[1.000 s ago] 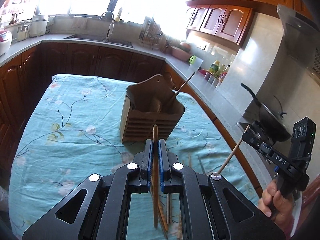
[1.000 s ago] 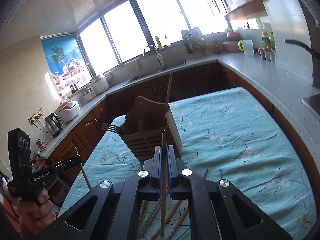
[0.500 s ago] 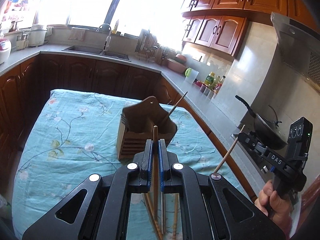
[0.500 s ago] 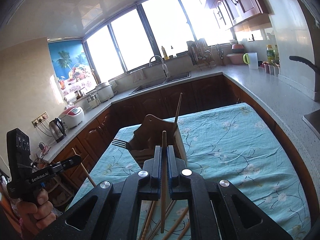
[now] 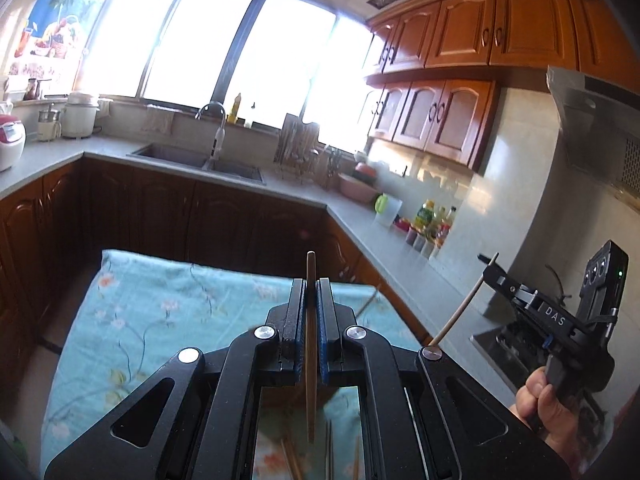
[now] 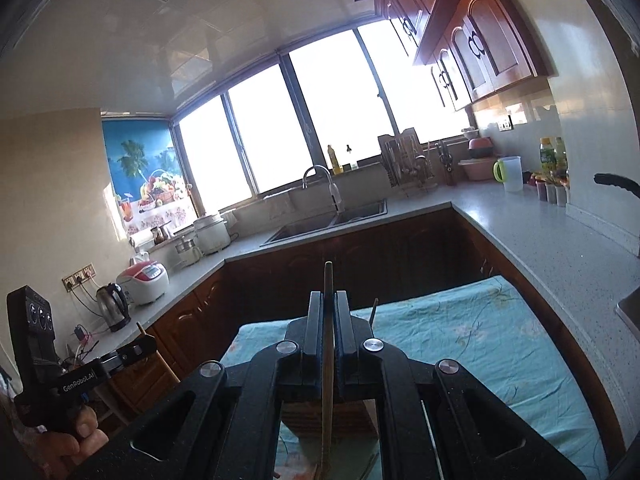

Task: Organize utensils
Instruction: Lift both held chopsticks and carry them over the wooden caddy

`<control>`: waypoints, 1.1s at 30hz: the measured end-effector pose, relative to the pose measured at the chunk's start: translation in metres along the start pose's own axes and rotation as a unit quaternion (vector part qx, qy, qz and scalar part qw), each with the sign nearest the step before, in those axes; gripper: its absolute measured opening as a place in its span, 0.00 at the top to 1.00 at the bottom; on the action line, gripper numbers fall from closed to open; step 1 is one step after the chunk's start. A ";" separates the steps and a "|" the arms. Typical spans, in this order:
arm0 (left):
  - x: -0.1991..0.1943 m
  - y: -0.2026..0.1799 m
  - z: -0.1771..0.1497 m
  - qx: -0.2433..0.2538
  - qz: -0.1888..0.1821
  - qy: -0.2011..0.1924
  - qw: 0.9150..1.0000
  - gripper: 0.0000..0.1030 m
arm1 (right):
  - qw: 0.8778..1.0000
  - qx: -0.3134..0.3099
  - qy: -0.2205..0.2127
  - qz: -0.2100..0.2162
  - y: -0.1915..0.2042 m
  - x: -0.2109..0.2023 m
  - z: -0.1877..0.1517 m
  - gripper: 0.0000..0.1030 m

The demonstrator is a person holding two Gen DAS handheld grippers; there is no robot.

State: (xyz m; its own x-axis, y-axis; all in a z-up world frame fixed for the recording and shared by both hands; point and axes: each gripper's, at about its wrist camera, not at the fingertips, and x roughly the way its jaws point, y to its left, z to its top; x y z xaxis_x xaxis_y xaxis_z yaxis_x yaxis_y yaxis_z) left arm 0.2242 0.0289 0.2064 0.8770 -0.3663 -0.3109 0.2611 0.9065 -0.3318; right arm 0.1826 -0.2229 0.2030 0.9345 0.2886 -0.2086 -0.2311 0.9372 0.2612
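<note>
Blown-out bay windows point(image 6: 336, 120), grey counter point(image 5: 288, 192) — dark wooden cabinets point(image 5: 168, 216)

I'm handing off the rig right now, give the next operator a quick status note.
Left gripper: shut on a chopstick.
Right gripper: shut on a second chopstick.
Wooden holder stands on the blue cloth under the grippers, one stick poking up behind the right gripper.
Left: drop both held chopsticks in, then collect the loose chopsticks on the cloth.

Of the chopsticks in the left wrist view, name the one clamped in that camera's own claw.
The upright brown chopstick between the left claw blue pads; the others lie loose on the floral cloth below.
</note>
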 end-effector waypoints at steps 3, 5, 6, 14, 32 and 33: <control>0.012 0.005 0.016 -0.005 0.007 -0.020 1.000 0.96 | 1.000 0.006 -0.019 -0.006 -0.001 0.013 0.015 0.95; 0.022 0.011 0.024 -0.014 0.015 -0.028 0.999 0.96 | 1.000 0.011 -0.028 -0.011 -0.004 0.023 0.022 0.95; 0.027 0.013 0.027 -0.018 0.018 -0.033 0.999 0.96 | 0.999 0.013 -0.029 -0.014 -0.005 0.029 0.024 0.95; 0.068 0.037 0.016 -0.042 0.050 -0.033 0.997 0.96 | 0.999 0.024 -0.017 -0.029 -0.019 0.072 0.005 0.95; 0.112 0.049 -0.049 -0.030 0.082 0.029 0.996 0.95 | 0.997 0.033 0.056 -0.052 -0.038 0.121 -0.064 0.95; 0.112 0.049 -0.047 -0.030 0.081 0.030 0.996 0.95 | 0.997 0.033 0.054 -0.052 -0.039 0.120 -0.065 0.95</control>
State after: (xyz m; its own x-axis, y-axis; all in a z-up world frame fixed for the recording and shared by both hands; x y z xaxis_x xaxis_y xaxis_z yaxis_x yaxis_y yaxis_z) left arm 0.3163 0.0220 0.1132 0.8793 -0.2294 -0.4174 0.0918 0.9415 -0.3241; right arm 0.2868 -0.2125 0.1067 0.9170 0.2131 -0.3371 -0.1127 0.9492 0.2937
